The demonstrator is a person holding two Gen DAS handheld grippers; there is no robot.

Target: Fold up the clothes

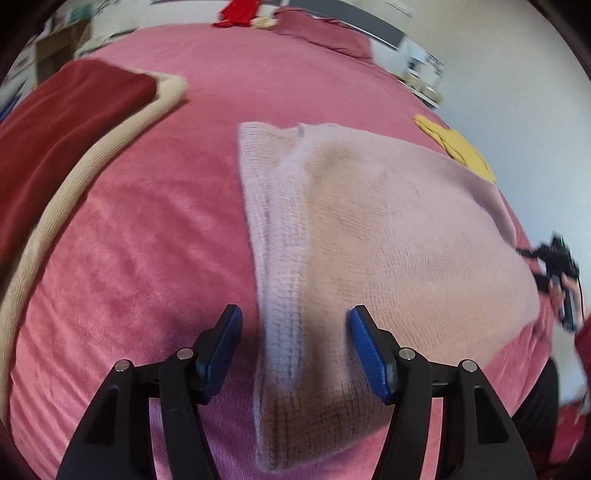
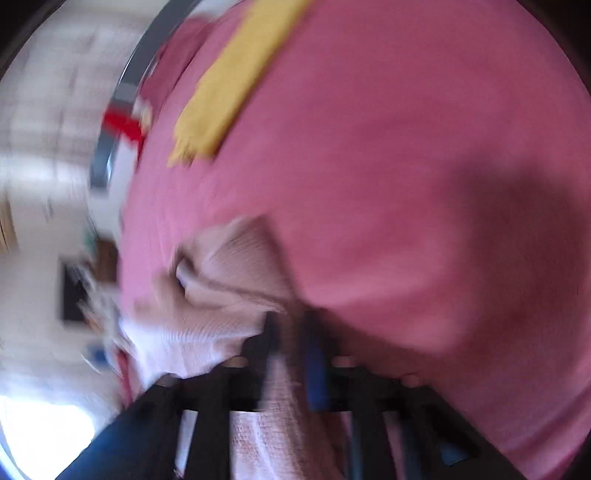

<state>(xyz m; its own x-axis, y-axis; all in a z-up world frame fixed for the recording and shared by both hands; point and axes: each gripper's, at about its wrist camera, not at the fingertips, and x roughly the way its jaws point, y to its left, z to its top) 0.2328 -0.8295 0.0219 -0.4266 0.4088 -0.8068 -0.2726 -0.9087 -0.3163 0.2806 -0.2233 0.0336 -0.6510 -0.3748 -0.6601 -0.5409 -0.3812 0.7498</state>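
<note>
A pale pink knitted sweater [image 1: 369, 229] lies spread on the pink bedspread [image 1: 155, 229]. My left gripper [image 1: 293, 325] is open, its blue pads on either side of the sweater's ribbed edge, which runs between them. In the blurred right wrist view my right gripper [image 2: 291, 332] is shut on a bunched part of the sweater [image 2: 218, 295], lifted off the bedspread [image 2: 406, 184]. The right gripper also shows at the far right of the left wrist view [image 1: 561, 273].
A folded dark red garment with a cream band [image 1: 66, 122] lies at the left. A yellow garment [image 1: 458, 147] lies at the bed's right edge, also in the right wrist view [image 2: 229, 85]. A pink pillow [image 1: 325, 33] and red item [image 1: 236, 13] lie at the far end.
</note>
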